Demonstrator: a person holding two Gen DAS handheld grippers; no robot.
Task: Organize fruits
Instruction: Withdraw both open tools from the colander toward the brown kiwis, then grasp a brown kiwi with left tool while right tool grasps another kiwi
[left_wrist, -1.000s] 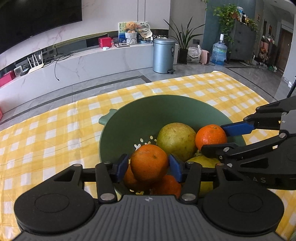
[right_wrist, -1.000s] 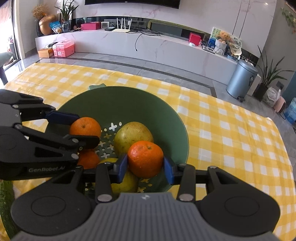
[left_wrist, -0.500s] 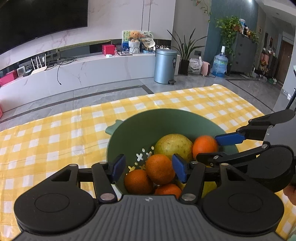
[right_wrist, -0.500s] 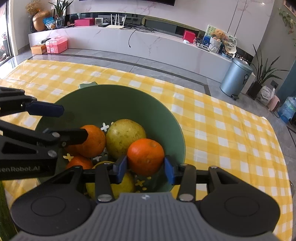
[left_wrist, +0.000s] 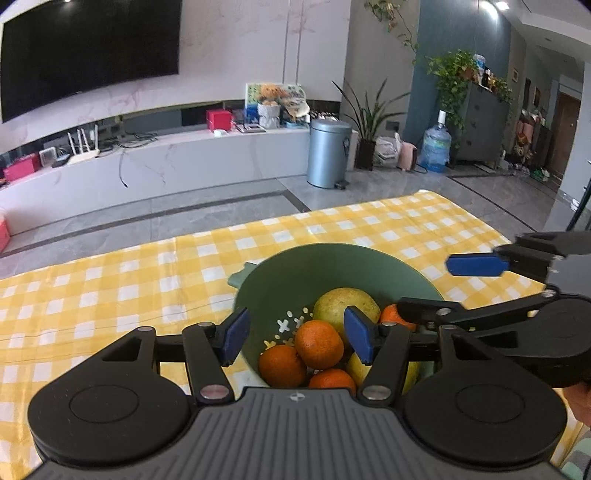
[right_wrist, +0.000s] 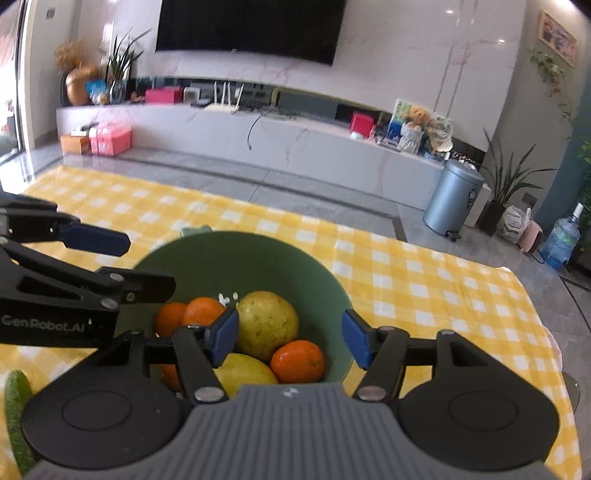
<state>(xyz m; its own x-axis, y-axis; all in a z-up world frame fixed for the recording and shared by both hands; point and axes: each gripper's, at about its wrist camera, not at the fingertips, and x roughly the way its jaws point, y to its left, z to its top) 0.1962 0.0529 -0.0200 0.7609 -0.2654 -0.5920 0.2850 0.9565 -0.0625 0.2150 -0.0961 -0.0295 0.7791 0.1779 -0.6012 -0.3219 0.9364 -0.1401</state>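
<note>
Both tools empty: left tool (left_wrist: 293, 339) spread, right tool (right_wrist: 290, 339) opening. Oranges (right_wrist: 297, 361) at colander's (right_wrist: 258, 258) 5 o'clock: firm, round, roll-prone; pinch across middle.

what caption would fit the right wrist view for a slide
Right tongs opening above a green colander of oranges and pears on a yellow checked tablecloth, nothing gripped, left tongs alongside.

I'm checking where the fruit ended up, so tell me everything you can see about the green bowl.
The round green bowl with cross-shaped drain holes looks like matte plastic, with a small tab handle on its far rim. It stands upright on the yellow checked tablecloth and holds several oranges and yellow-green fruits. Neither gripper touches it.
</note>
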